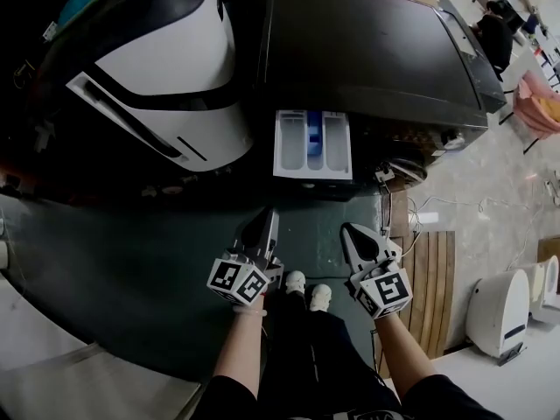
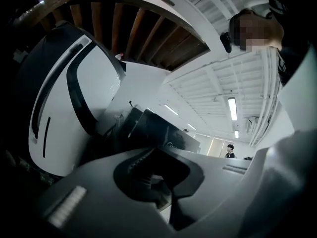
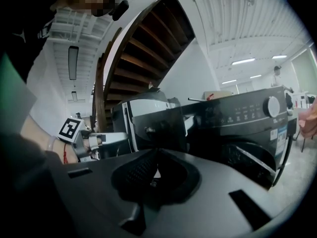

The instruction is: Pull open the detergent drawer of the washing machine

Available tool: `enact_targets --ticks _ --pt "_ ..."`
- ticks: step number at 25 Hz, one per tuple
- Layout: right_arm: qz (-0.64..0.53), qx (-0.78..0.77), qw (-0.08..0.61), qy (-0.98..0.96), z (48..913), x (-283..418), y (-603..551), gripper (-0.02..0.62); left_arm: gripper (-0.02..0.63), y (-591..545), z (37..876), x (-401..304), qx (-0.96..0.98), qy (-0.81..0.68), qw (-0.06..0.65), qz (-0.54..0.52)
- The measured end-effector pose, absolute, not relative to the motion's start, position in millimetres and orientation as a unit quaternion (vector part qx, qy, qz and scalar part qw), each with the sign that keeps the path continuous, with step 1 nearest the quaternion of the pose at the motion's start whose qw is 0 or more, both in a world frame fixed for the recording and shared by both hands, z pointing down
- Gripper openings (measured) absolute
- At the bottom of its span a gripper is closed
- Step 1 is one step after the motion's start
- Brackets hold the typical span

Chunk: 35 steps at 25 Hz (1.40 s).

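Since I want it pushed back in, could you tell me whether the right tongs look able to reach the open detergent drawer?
Probably yes: the right tongs, shut and empty, point toward the detergent drawer, which juts from the washing machine, and nothing visible stands between them.

Your dark grey left gripper (image 1: 267, 217) and right gripper (image 1: 352, 232) each carry black-and-white square markers. The washing machine (image 1: 376, 51) is glossy black, and its detergent drawer (image 1: 290, 143) is white with a blue middle compartment. The rounded appliance (image 1: 166, 68) is white with a black band. Your shoes (image 1: 296, 281) are white, the floor (image 1: 131, 269) is dark green, and the slatted board (image 1: 433, 278) is pale wood.
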State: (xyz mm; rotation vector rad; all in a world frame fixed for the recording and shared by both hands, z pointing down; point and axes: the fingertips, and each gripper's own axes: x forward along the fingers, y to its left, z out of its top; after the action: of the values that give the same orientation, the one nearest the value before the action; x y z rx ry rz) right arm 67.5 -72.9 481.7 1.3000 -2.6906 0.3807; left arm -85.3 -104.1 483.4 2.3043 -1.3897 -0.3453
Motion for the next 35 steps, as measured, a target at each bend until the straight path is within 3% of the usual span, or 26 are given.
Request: enact_targets --ticks 35 --pt "0.045 0.422 0.017 -0.905 308.3 81.5 -70.1 0.011 0.008 -75.7 313.9 -131.4 0.824 -0.544 0.123 -0.095"
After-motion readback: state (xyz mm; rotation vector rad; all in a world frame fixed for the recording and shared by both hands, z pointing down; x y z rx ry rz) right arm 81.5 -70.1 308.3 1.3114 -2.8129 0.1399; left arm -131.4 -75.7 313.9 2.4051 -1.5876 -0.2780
